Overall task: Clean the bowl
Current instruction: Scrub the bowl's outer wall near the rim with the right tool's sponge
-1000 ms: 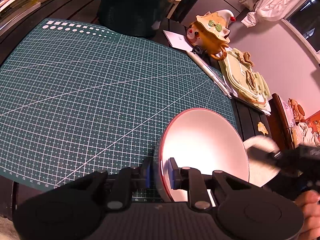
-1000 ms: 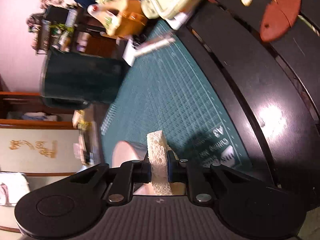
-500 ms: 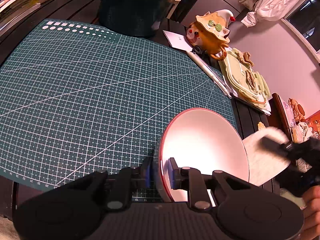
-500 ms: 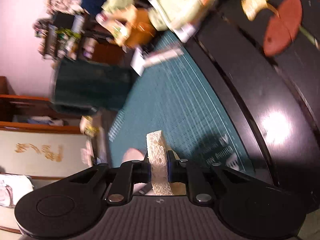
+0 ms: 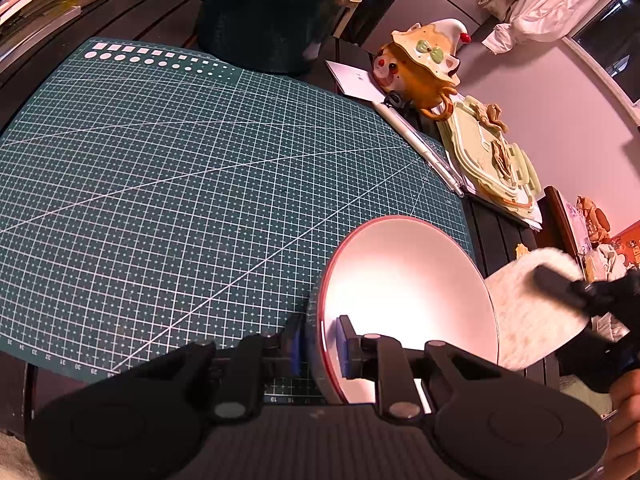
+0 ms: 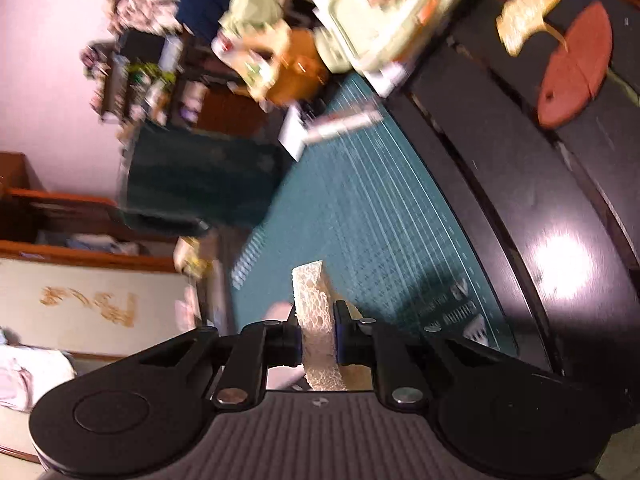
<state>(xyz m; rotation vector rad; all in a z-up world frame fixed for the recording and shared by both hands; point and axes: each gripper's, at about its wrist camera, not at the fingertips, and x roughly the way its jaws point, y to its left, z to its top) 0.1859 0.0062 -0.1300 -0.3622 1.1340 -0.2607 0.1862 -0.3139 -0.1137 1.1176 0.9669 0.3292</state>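
I have my left gripper (image 5: 320,344) clenched on the near rim of the bowl (image 5: 408,296), which it holds tilted over the corner of the green cutting mat (image 5: 180,200). My right gripper (image 6: 318,340) is pinching the sponge (image 6: 316,320), which sits just beside the bowl's far rim and not inside it. The inside looks clean, but I judge the scrubbing unfinished: all 2 tools are set, with wiping and setting down left.

Bowl (image 5: 408,300) over mat's (image 5: 180,184) near corner — sponge (image 5: 524,320) just right.
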